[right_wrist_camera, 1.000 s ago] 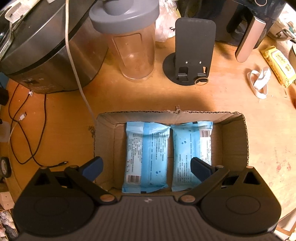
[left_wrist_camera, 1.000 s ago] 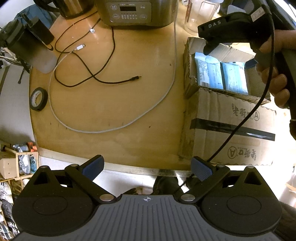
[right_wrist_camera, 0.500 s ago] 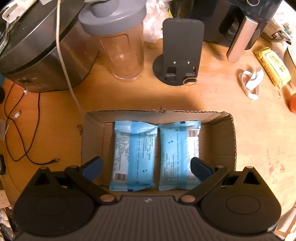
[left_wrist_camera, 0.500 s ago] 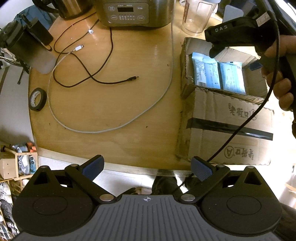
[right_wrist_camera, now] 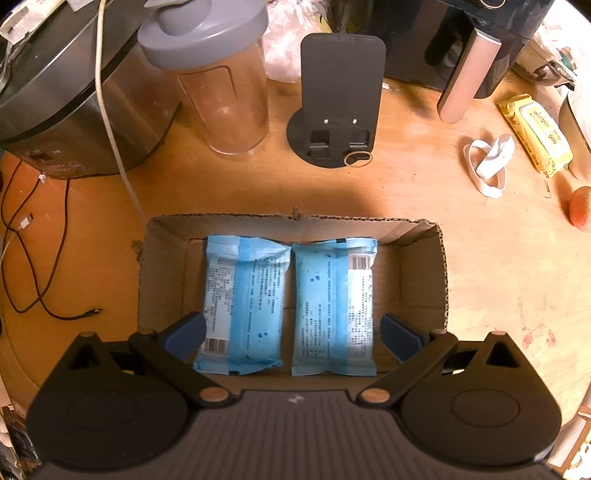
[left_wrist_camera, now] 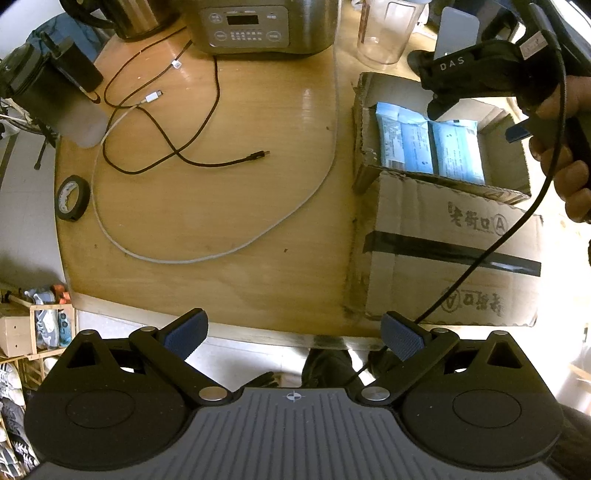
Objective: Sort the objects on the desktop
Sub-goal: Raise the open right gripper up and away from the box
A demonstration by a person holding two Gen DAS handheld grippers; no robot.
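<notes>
An open cardboard box [right_wrist_camera: 421, 266] stands on the wooden table and holds two blue wipe packs [right_wrist_camera: 245, 306] [right_wrist_camera: 336, 302] side by side. My right gripper [right_wrist_camera: 291, 334] hovers open above the box's near edge, nothing between its fingers. In the left wrist view the same box [left_wrist_camera: 443, 251] sits at the right with the packs [left_wrist_camera: 432, 147] inside. A hand holds the right gripper [left_wrist_camera: 476, 74] above it. My left gripper [left_wrist_camera: 293, 334] stands open and empty off the table's front edge.
Black cable [left_wrist_camera: 177, 147], white cable [left_wrist_camera: 221, 254] and a tape roll [left_wrist_camera: 72, 197] lie left of the box. A rice cooker [left_wrist_camera: 258, 26], clear shaker cup [right_wrist_camera: 218, 85], phone stand [right_wrist_camera: 340, 99], yellow wipe pack [right_wrist_camera: 535, 133], white strap [right_wrist_camera: 487, 162] and an orange fruit [right_wrist_camera: 580, 208] surround it.
Both grippers have pulled back and up, so the table and box look smaller and farther. The jaws stayed open and the packs did not move.
</notes>
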